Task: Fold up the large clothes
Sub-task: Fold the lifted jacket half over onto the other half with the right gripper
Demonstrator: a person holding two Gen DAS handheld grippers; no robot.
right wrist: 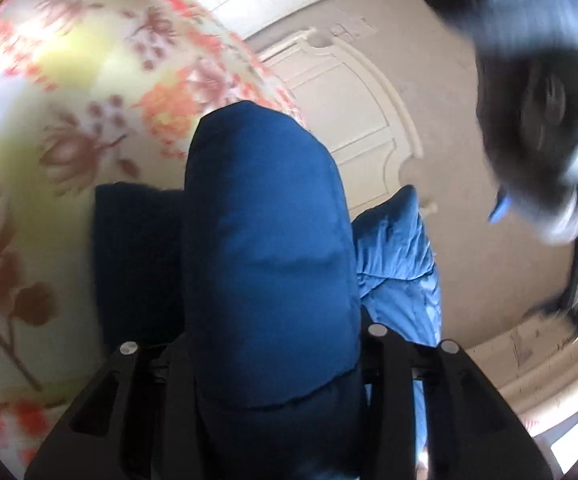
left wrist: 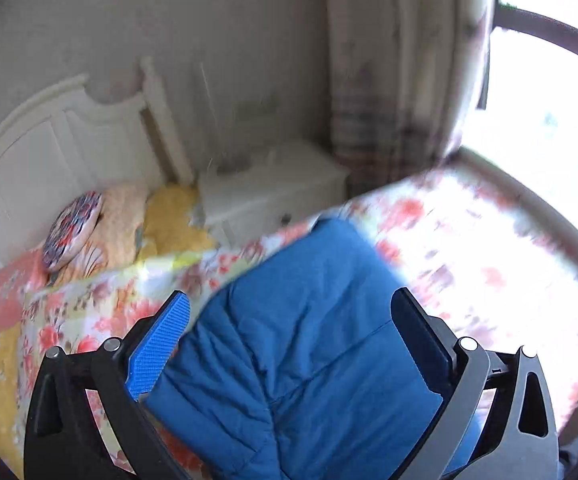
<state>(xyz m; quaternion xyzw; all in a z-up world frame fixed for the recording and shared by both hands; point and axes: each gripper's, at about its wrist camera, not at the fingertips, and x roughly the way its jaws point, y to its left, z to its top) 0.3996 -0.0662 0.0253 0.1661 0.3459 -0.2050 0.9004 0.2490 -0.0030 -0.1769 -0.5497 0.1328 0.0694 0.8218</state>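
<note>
Bedroom, daylight strong from a window (left wrist: 529, 92) ahead and to the right of the left gripper; a patterned curtain (left wrist: 389, 72) hangs beside it. White headboard (left wrist: 53, 140) ahead-left, against a pale wall. White nightstand (left wrist: 273, 196) straight ahead past the bed's edge. Bed covered by a floral bedspread (left wrist: 469, 240), orange and pink blooms on pale ground; much of it blown out by light and smeared by motion blur. Round patterned cushion (left wrist: 73, 236) and an orange pillow (left wrist: 121, 220) lie near the headboard, well apart from the gripper.

Left gripper (left wrist: 289, 344): jaws spread wide, blue ribbed pad on the left finger, dark pad on the right. Blue padded jacket (left wrist: 309, 340) fills the gap between them and runs forward onto the bedspread. Cloth lies against the inner face of the right finger; beside the left pad, contact cannot be told. Whether the jaws actually pinch the cloth cannot be told.

Right gripper (right wrist: 273, 320): view rolled, bedspread to its left, headboard ahead-right. Fingertips hidden under a thick puffed fold of the jacket that bulges up between both fingers and stands forward of them. Jaws part-closed, clamped on this fold. More of the jacket, lighter blue, trails just right of the fingers. Blurred dark shape upper right, with a scrap of blue: not identifiable.
</note>
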